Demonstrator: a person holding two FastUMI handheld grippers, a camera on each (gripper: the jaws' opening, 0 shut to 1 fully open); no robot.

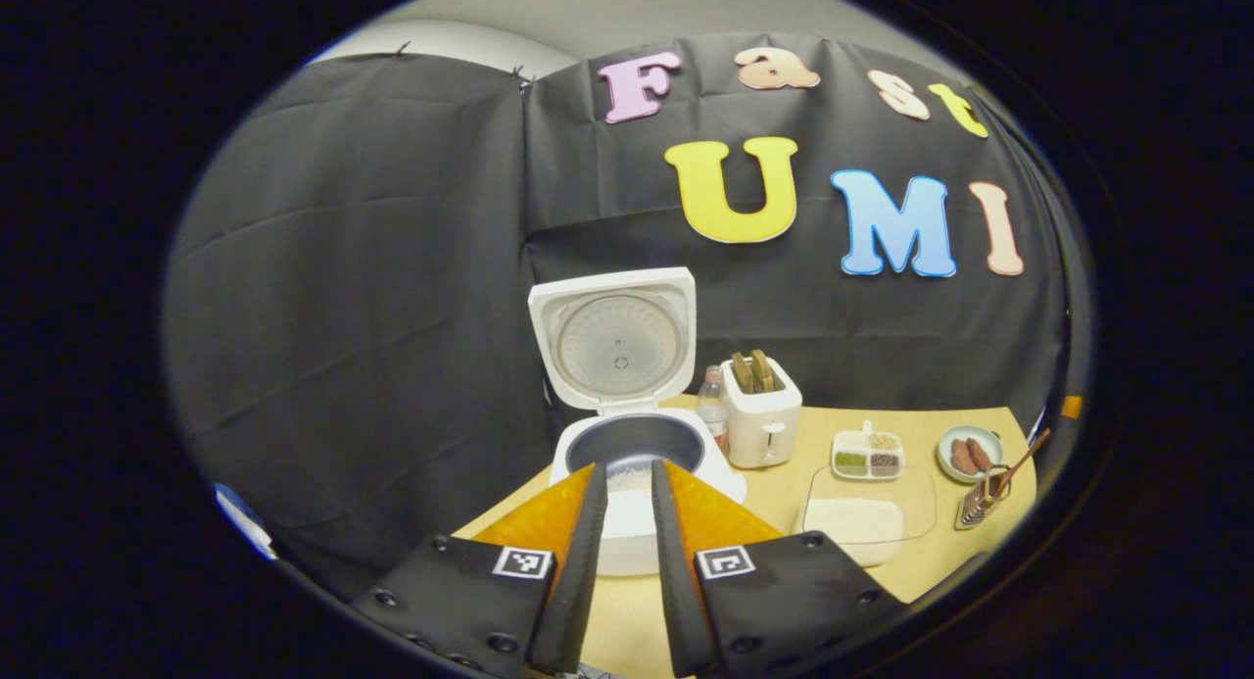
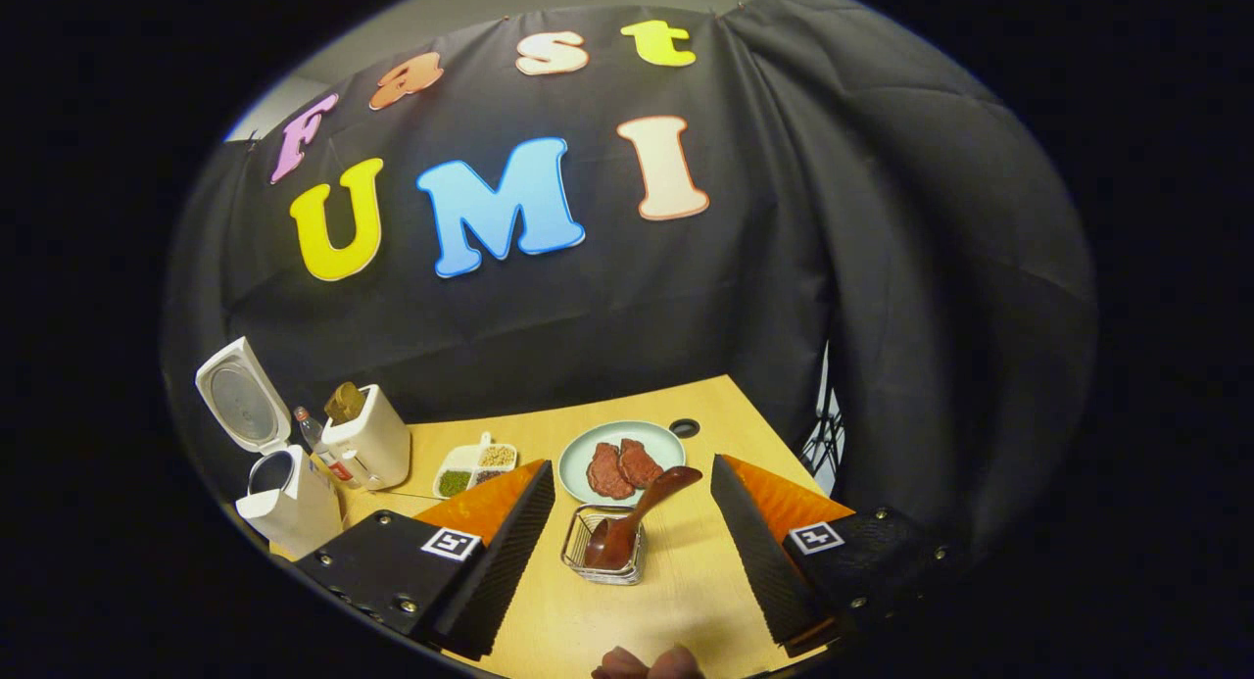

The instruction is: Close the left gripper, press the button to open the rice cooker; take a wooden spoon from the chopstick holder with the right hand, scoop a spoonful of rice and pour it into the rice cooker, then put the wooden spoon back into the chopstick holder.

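Rice cooker [image 1: 635,463] open at table's left, left gripper [image 1: 627,561] nearly closed and empty before it, right gripper [image 2: 632,552] wide open around wooden spoon [image 2: 637,517] leaning in chopstick holder [image 2: 602,558]; risk of tipping light holder on grasp; rice dish [image 1: 862,517] faint.

The left gripper [image 1: 627,483] has its fingers nearly together with a narrow gap between them, while the right gripper [image 2: 632,488] is spread wide, fingertips [image 2: 647,664] showing beneath it.
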